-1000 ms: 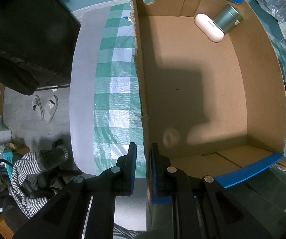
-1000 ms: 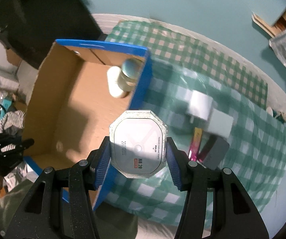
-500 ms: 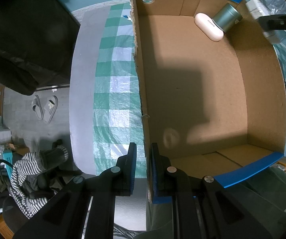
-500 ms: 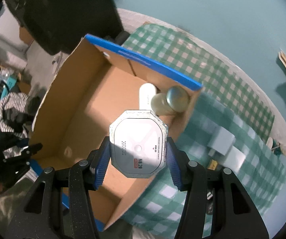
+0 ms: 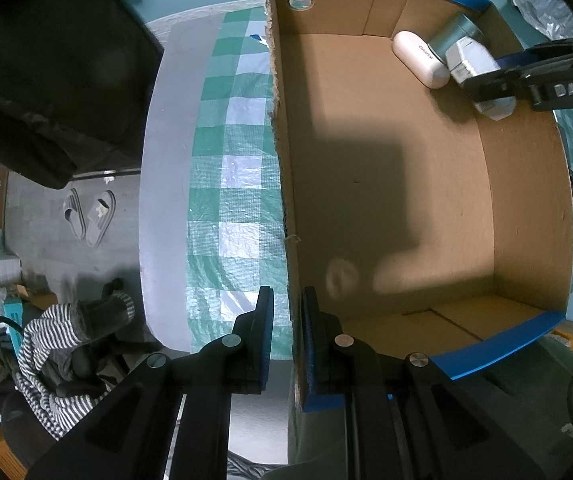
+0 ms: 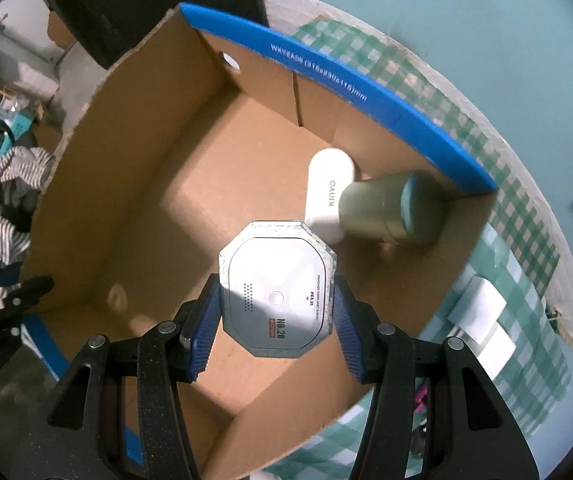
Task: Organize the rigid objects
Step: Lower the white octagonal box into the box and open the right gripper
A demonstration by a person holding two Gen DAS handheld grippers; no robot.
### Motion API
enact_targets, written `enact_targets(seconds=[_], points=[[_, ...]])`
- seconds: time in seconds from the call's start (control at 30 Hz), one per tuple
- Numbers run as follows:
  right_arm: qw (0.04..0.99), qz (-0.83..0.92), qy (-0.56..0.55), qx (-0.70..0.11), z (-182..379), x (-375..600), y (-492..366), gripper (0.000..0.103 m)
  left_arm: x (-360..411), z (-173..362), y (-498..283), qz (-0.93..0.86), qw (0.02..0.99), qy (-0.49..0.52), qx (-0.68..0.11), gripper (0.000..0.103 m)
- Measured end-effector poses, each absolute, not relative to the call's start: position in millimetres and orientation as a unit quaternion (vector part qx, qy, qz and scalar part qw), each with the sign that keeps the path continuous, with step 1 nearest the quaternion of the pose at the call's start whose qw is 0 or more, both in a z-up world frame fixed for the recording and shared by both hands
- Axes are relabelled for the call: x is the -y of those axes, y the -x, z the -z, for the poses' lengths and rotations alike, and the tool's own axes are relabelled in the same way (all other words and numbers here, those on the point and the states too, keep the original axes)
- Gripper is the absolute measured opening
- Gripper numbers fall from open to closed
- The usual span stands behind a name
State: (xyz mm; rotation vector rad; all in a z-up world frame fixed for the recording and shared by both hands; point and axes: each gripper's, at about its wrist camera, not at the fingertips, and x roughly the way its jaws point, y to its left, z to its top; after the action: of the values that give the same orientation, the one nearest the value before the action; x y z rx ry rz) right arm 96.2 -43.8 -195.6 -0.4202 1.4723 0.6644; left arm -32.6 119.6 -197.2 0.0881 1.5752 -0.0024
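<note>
Right gripper [image 6: 274,312] clamps a white octagonal device [image 6: 277,289] between its blue pads, holding it above the floor of the open cardboard box [image 6: 134,184]. Beyond it, a white oblong case [image 6: 324,192] and a grey-green cylinder [image 6: 390,208] lie touching in the box's far corner. Left gripper [image 5: 287,344] pinches the box's side wall, jaws closed on the cardboard.

Left claw [image 5: 287,340] clamped on cardboard box [image 5: 526,200] near-left wall; white case [image 5: 420,59], grey can [image 5: 456,32] in far-right corner.

Home (slippers [image 5: 90,216], strewn clothes [image 5: 58,356])
</note>
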Motion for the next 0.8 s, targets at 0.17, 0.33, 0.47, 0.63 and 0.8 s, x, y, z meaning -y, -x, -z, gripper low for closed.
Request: enact_targets(seconds=[0.17,0.33,0.47,0.63,0.8], points=[[0.666,-0.293,0.2,-0.657,208,41,-95,0.053,-120,197,32,0.0,0.704,-0.037,-0.709,0.014],[0.663,-0.295,0.216,-0.654,209,37,-94,0.053,-120,198,31,-0.003,0.703,-0.037,-0.71,0.014],[0.665,-0.301,0.203,-0.653,206,40,-95,0.053,-120,198,31,-0.002,0.703,-0.038,-0.71,0.014],[0.667,-0.297,0.196,-0.654,200,46,-98,0.053,-119,199,31,-0.002,0.703,-0.039,-0.71,0.014],[0.676,-0.299,0.185,-0.648,186,51,-94,0.053,-117,200,31,-0.002,0.702,-0.043,-0.711,0.014]])
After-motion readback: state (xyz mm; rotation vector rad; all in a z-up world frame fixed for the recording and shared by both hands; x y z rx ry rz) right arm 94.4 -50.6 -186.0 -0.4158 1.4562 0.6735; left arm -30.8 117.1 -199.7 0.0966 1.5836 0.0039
